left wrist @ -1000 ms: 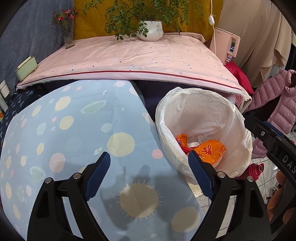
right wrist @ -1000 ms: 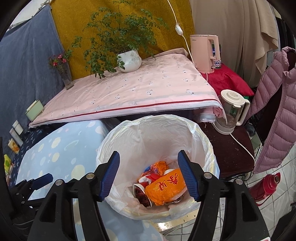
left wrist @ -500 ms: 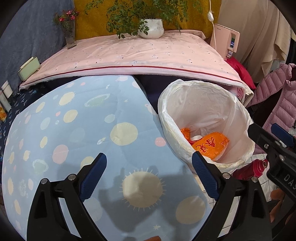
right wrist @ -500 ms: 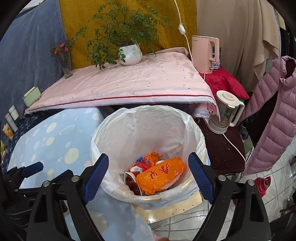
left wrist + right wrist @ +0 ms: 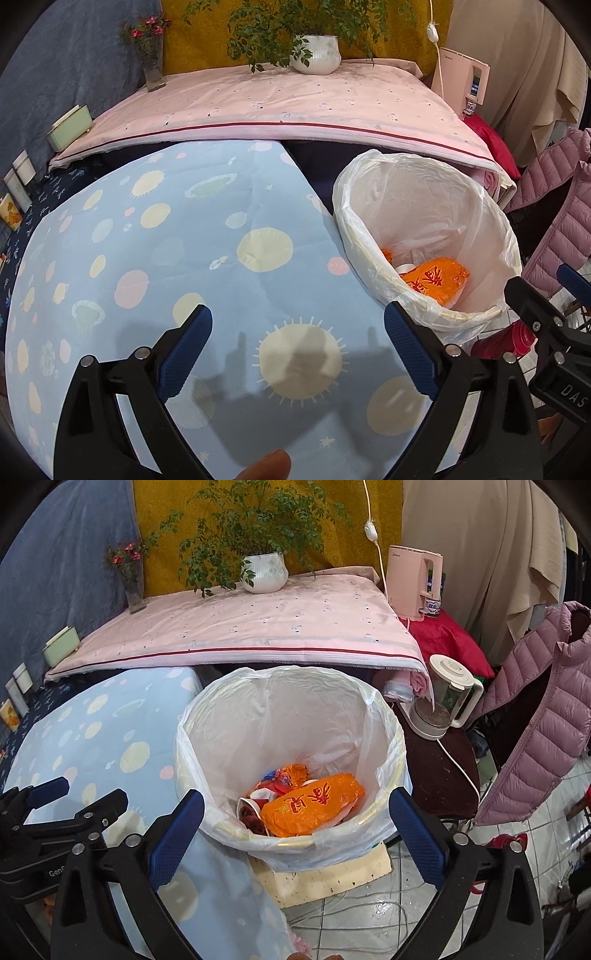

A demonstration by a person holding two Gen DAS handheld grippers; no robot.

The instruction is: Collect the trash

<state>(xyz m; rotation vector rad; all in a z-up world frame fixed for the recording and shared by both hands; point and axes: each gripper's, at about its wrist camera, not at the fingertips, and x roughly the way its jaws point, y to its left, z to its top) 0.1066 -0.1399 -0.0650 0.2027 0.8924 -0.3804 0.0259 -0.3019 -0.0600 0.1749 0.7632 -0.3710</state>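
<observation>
— Where do we stand, starting with the big things?

— Under our left gripper (image 5: 297, 338) lies the blue tablecloth (image 5: 155, 236), and we see no litter on the part in view. Its jaws are spread wide and hold nothing. Ahead and to its right stands the bin (image 5: 424, 236) with its white liner.

— And the right one?

— Our right gripper (image 5: 295, 829) hangs just above the near rim of the bin (image 5: 288, 716), jaws also wide apart, nothing between them. The trash sits at the bottom, ahead of the fingers: an orange packet (image 5: 314, 805) on top, a paper cup (image 5: 251, 812) to its left, a crumpled wrapper (image 5: 291, 773) behind.

— So what do we do well here?

— We judge the collecting is nearly finished. We should sweep both cameras over the cloth and the floor beside the bin for leftovers. If we reach in again, we keep the fingers off the thin liner, since it could snag and pull from the rim.
</observation>
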